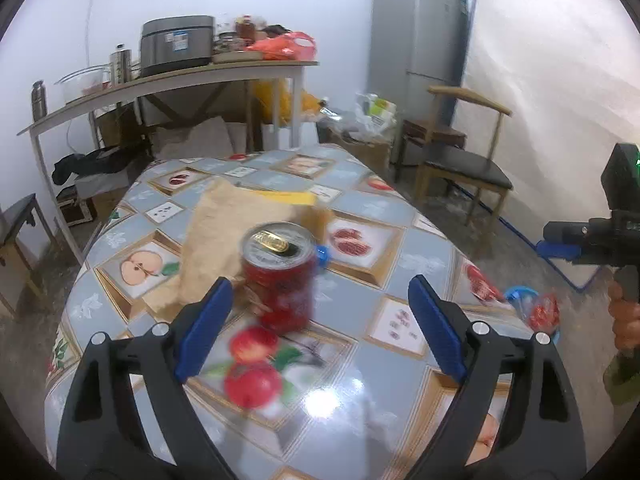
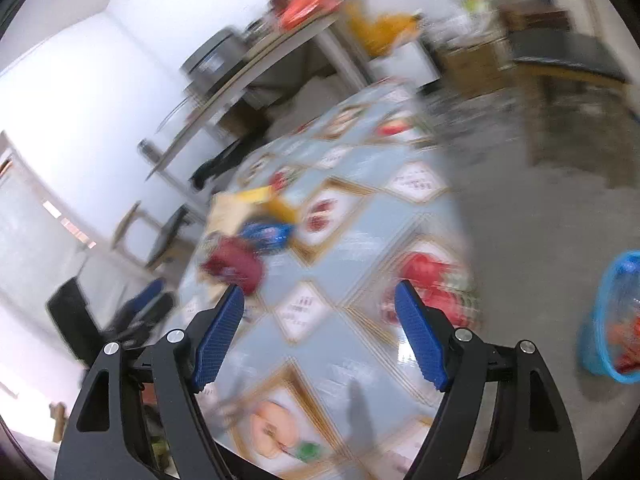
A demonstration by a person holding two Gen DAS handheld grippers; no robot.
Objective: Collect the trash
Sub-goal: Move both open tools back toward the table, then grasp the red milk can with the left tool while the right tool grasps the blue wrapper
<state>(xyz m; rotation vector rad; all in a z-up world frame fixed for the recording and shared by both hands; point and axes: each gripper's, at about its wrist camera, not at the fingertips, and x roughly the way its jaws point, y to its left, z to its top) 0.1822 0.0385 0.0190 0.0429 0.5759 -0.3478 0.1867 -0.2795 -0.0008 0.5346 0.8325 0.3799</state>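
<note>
Two hand-held grippers, both spread wide with nothing between the pads. We hold the left hand-held gripper over the desk, and the red can stands just ahead of it, slightly toward its left finger, not touching either pad. Can is upright, long axis vertical, silver top with a gold pull tab (lid looks opened, blur makes that uncertain). It sits in front of a crumpled tan paper bag. The right hand-held gripper is well apart from the can, which shows far off to its left; a red wrapper lies just by its right finger. Left hand is plainly nearer the can. Blue basket sits on the floor beyond the desk's right edge, red scraps inside.
</note>
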